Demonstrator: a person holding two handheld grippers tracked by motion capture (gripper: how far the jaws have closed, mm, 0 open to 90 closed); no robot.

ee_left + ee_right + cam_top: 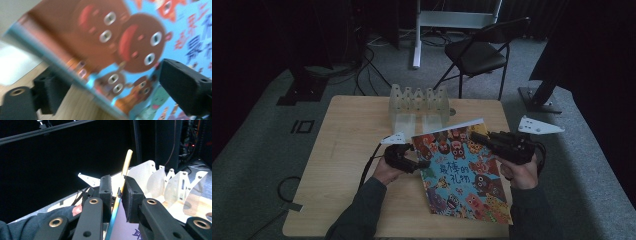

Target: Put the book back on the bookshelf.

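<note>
A children's picture book (462,170) with a bright cartoon cover is held tilted over the right half of the wooden table (347,135). My right gripper (477,137) is at its far right corner. In the right gripper view the book (121,185) stands edge-on, with the right gripper (117,191) shut on it. My left gripper (423,164) reaches the book's left edge. In the left gripper view its jaws stand wide apart, one on each side of the book's edge (100,82), so the left gripper (117,91) is open.
A clear plastic rack (419,105) with several upright dividers stands at the table's far middle, just behind the book, and the rack (172,185) is close in the right gripper view. A black folding chair (479,50) stands beyond the table. Bare tabletop lies at the left.
</note>
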